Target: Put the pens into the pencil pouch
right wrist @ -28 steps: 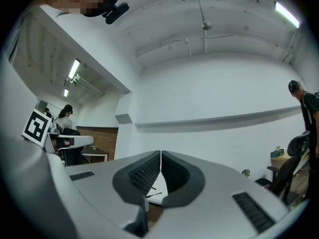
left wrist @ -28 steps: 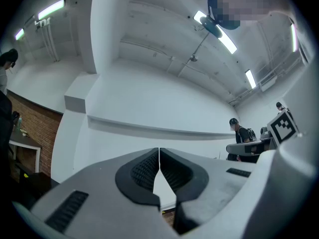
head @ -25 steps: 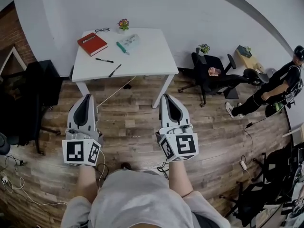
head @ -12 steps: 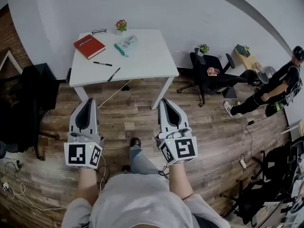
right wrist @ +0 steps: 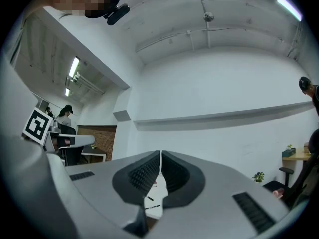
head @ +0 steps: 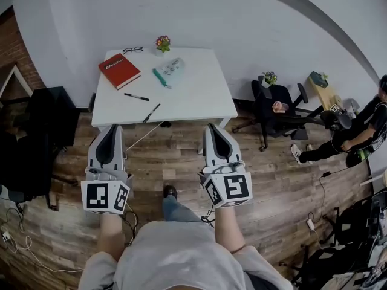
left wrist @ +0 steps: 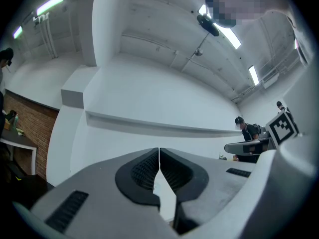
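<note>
Holding both grippers out low over the wooden floor (head: 169, 159) like that, why are they not picking anything up?

Judging by the gap, the table (head: 199, 95) is sitting ahead of both of them, out of reach. The left gripper (head: 112, 127) and the right gripper (head: 212, 127) are pointing side by side at its near edge. Each is keeping its jaws pressed together with nothing between them, probably because there is nothing to grab from here.

Where are the pens lying?

The near black pen (head: 152, 112) is lying just beyond the left gripper's tips, by the table's front edge. The far black pen (head: 136, 96) is lying further on, just short of a red book (head: 119, 70). A teal pen (head: 160, 77) is lying deeper still, between the lines of the two grippers.

And the pencil pouch?

The pencil pouch (head: 173, 68), a clear one, is lying against the teal pen's right side. I cannot tell whether that pen is inside or alongside, nor whether the pouch is holding anything else.

What is that calling for?

My guess: getting closer, then opening one pair of jaws around the near black pen while the other is steadying the pouch
</note>
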The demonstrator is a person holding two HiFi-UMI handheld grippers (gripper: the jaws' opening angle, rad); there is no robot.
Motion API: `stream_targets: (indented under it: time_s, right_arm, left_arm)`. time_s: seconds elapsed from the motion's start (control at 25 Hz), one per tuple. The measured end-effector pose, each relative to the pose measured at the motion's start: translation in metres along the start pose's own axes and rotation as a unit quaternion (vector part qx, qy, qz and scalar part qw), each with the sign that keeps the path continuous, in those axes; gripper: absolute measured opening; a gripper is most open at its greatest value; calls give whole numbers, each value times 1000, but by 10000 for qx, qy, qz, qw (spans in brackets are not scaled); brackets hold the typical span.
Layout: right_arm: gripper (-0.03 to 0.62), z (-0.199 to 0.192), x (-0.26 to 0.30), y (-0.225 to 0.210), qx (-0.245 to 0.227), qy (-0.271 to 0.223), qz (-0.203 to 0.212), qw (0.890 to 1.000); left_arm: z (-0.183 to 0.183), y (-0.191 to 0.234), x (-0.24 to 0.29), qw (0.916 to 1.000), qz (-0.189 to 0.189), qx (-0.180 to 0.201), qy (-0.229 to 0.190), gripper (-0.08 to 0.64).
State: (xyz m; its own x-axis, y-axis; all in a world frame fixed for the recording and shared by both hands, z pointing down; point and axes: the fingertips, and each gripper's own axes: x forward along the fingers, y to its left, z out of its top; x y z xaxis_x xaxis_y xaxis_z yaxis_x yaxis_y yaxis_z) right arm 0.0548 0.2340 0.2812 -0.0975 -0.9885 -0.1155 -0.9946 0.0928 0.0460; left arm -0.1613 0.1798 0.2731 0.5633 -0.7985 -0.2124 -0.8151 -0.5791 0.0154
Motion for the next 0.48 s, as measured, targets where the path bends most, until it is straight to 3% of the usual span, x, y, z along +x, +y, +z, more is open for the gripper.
stream_targets:
  time_s: [0.48]
  right_arm:
    - [31,1,115,-57,74,-145,269,9995]
  left_arm:
    - [-2,26,115,9995,216,183,-157,28]
